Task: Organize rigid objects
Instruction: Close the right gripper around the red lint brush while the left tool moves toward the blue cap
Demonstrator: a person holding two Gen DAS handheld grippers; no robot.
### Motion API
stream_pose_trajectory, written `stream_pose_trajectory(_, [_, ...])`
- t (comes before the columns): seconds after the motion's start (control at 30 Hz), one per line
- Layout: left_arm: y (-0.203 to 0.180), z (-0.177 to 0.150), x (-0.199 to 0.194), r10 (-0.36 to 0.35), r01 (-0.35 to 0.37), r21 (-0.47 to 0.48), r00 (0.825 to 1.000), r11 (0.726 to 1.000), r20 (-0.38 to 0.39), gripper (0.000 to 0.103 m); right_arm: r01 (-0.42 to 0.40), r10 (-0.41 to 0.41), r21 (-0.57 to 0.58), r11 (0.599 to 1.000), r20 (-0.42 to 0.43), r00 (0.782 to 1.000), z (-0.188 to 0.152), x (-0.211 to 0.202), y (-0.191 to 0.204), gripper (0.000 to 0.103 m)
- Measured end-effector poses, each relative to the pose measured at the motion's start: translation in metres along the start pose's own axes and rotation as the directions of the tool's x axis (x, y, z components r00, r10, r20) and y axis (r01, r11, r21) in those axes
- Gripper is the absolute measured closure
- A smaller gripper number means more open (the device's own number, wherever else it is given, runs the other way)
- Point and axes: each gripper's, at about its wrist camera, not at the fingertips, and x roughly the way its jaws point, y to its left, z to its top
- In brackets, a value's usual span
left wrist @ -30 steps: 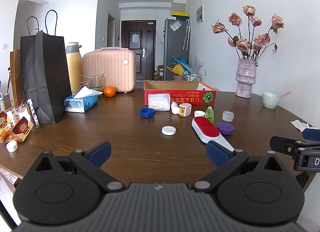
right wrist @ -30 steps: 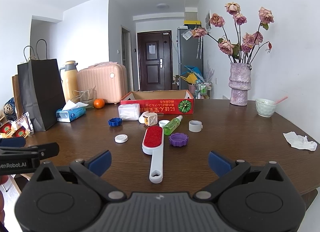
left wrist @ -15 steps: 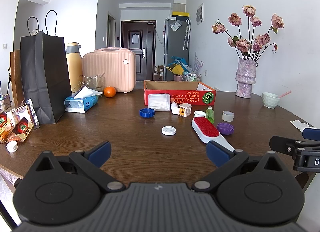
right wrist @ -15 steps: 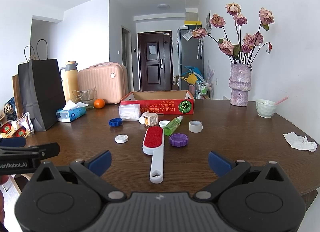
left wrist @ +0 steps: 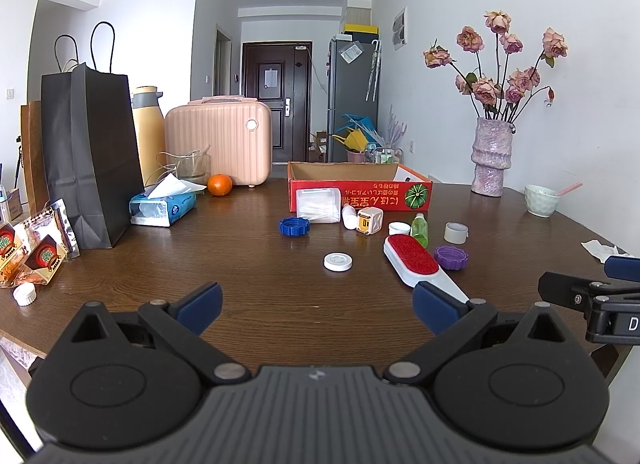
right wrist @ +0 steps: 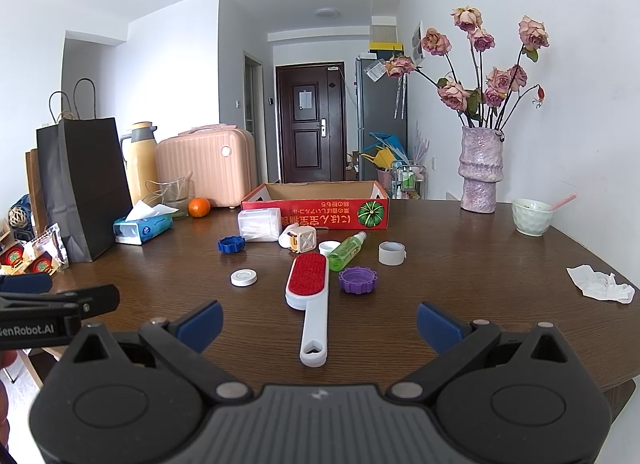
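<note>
Both grippers hang low at the near edge of the brown worktop (right wrist: 460, 264), jaws spread wide and holding nothing. The right gripper (right wrist: 318, 324) faces the lint brush (right wrist: 310, 296), which lies flat with its red pad pointing far and its white handle running back toward the camera; the handle's end with the heart-shaped hole sits between the two blue fingertips (right wrist: 200, 322), touching neither. In the left wrist view the left gripper (left wrist: 316, 302) stands to the left of that brush (left wrist: 412, 260), whose handle slants toward and passes behind the right-hand fingertip.

Just right of the brush pad lies a purple cap (right wrist: 358, 280), and beyond it a green bottle (right wrist: 347, 251) on its side, with a small white cap (right wrist: 330, 248) at its left. A roll of tape (right wrist: 391, 252) stands further right. Left of the brush sits a flat white lid (right wrist: 244, 277), and farther off a blue cap (right wrist: 231, 244), a clear plastic box (right wrist: 259, 224) and a small cube-shaped item (right wrist: 302, 242). Behind them all rests the red cardboard box (right wrist: 320, 211), open at the top. A vase of flowers (right wrist: 480, 171) and a bowl (right wrist: 532, 215) stand at the far right.
</note>
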Motion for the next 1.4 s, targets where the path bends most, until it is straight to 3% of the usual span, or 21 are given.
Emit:
stream_pose_trajectory(0.57, [0.003,0.001,0.004,0.003,-0.003,-0.005,1.000,1.000,-0.011,0.000,-0.007,0.007,-0.014,1.000,-0.005,1.000,0.001,0.004,0.005,0.000])
stream_pose_trajectory(1.4, [0.007,0.013,0.077,0.027,-0.028,-0.012,0.996,1.000,-0.089,0.000,-0.011,0.012,0.011,1.000,-0.074,0.997,0.013,0.072,-0.008,0.000])
